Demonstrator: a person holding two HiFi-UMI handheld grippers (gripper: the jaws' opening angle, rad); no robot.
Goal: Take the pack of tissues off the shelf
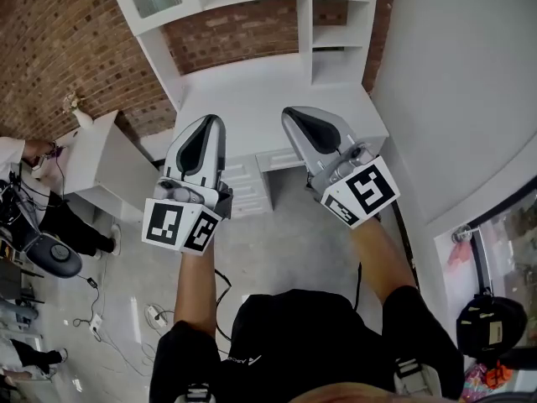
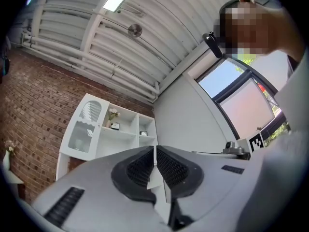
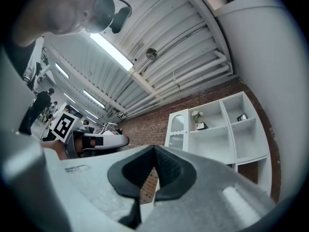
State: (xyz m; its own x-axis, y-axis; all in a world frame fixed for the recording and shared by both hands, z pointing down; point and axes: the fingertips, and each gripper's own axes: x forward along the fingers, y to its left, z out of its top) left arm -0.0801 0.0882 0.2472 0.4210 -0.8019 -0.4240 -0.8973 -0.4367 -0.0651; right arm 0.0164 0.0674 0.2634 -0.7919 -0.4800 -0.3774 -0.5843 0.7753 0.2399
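- My left gripper (image 2: 155,151) has its jaws pressed together, with nothing between the pads.
- My right gripper (image 3: 154,150) is closed the same way and is empty too.
- In the head view both grippers point toward the white desk (image 1: 252,99), well short of the shelf unit (image 3: 212,144) above it.
- On the shelf unit, a small box (image 3: 201,126) sits just beside a flower vase (image 3: 196,117).
- A small dark item (image 3: 242,117) stands in the next compartment.
- I cannot tell which of these is the pack of tissues.
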